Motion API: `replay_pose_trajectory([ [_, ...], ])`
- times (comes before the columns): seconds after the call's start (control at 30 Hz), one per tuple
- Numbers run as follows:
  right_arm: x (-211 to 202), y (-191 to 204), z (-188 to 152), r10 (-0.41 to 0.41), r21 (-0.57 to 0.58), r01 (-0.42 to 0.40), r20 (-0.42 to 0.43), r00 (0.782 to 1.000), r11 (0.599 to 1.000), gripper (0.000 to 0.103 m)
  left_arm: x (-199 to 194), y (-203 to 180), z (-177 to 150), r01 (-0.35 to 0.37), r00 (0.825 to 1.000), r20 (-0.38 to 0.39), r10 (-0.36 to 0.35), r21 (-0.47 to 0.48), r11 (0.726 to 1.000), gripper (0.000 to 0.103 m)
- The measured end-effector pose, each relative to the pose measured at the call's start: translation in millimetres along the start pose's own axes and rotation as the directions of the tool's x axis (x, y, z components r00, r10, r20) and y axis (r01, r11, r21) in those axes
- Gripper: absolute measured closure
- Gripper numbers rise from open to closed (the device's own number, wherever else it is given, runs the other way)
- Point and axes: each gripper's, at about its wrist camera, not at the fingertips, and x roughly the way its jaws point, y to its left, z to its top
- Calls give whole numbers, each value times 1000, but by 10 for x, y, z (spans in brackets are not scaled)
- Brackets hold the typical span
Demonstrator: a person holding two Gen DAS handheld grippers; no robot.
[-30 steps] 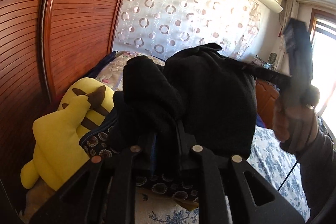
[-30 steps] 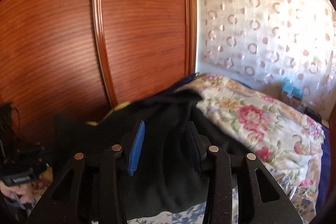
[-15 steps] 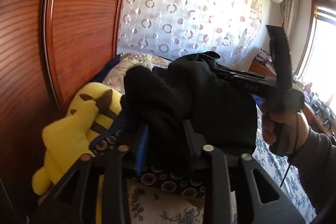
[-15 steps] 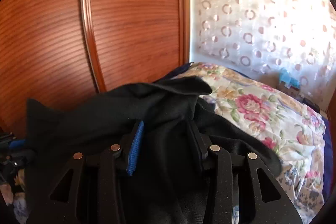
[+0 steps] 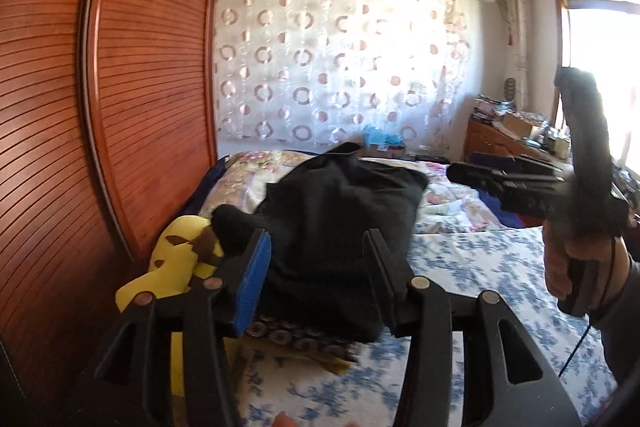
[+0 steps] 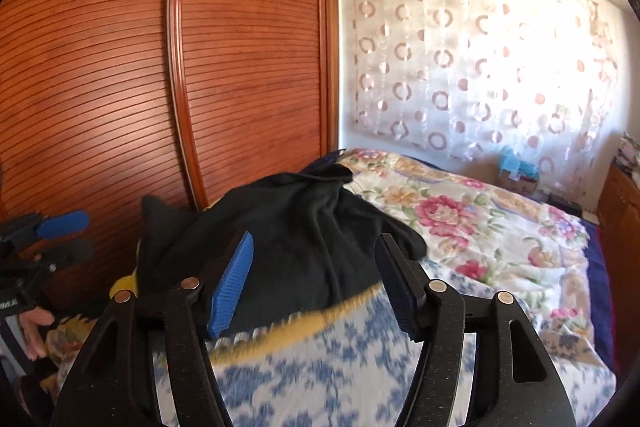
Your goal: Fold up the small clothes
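Note:
A black garment [image 5: 340, 219] lies in a loose heap on the bed, partly over a dark patterned cloth [image 5: 296, 335]. My left gripper [image 5: 316, 267] hovers just before it. Its jaws are opening, and the garment shows in the gap with neither pad pressing on it. In the right wrist view the same black garment [image 6: 304, 227] sits beyond my right gripper [image 6: 316, 279]. Those jaws are opening too, and the pads are clear of the cloth. The right gripper [image 5: 464, 169], held by a hand [image 5: 568, 267], shows at the right. The left gripper [image 6: 76, 235] shows at the far left.
Slatted wooden wardrobe doors [image 5: 120, 107] run close along the bed's left side. A yellow plush toy [image 5: 176, 267] lies against them. A flowered quilt [image 6: 480, 219] covers the far bed and a blue-patterned sheet [image 5: 480, 259] the near part. A wooden dresser [image 5: 504, 143] stands at the right.
Both grippers opened and let go of the black garment, which dropped from its lifted, stretched hold into a heap on the bed. Both grippers drew back from it.

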Motion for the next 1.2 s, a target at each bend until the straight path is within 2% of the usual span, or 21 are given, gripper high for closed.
replay_pose_trajectory([
  [0.2, -675, -8, -268, -51, 25, 50, 37, 998, 998, 22, -197, -325, 13, 38, 999, 11, -38, 25, 999, 55],
  [0.4, -1229, -87, -500, -120, 65, 116, 65, 991, 991, 18, -356, -648, -1, 70, 997, 6, -71, 52, 996, 55],
  [0.67, -1985, -221, -770, -234, 169, 216, 95, 967, 962, 18, -542, -1015, 27, 82, 996, 21, -85, 98, 992, 55],
  [0.8, -2329, -292, -873, -341, 217, 317, 83, 936, 923, 18, -635, -1166, 36, 104, 994, 17, -107, 104, 989, 55],
  [1.0, -2608, -373, -1017, -448, 265, 421, 47, 893, 867, 18, -693, -1213, 52, 115, 993, 13, -116, 96, 989, 55],
  [1.2, -2706, -436, -1117, -450, 296, 418, 44, 892, 859, 18, -723, -1232, 54, 116, 993, 16, -118, 101, 988, 55],
])
